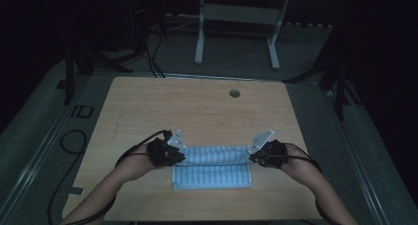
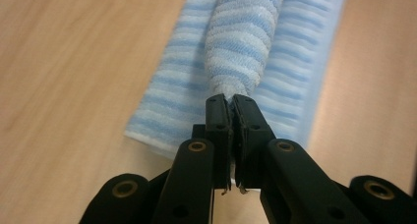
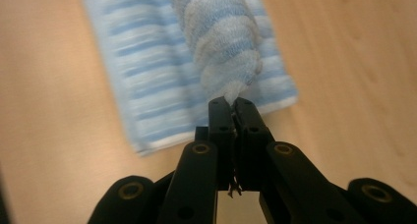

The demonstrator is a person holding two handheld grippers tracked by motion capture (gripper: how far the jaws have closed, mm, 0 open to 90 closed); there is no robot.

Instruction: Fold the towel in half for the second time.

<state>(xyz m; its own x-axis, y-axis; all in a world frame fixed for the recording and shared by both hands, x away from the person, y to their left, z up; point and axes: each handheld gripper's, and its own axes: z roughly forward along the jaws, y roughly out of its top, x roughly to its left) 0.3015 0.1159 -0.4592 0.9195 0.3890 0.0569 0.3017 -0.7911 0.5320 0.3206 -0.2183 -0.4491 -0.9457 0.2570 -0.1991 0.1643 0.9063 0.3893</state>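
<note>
A blue-and-white striped towel (image 1: 212, 175) lies on the wooden table (image 1: 197, 106), near its front edge. Its far part is lifted into a fold stretched between the two grippers. My left gripper (image 1: 180, 157) is shut on the fold's left end; in the left gripper view the towel (image 2: 241, 42) bunches up from the pinched jaw tips of the left gripper (image 2: 230, 100). My right gripper (image 1: 254, 157) is shut on the right end, and in the right gripper view the towel (image 3: 219, 32) rises bunched from the right gripper (image 3: 231, 102). The rest of the towel lies flat beneath.
A small round cable hole (image 1: 234, 93) sits near the table's far edge. Beyond the table stand a white metal frame (image 1: 236, 18) and dark stands with cables (image 1: 148, 52) on the floor. The room is dim.
</note>
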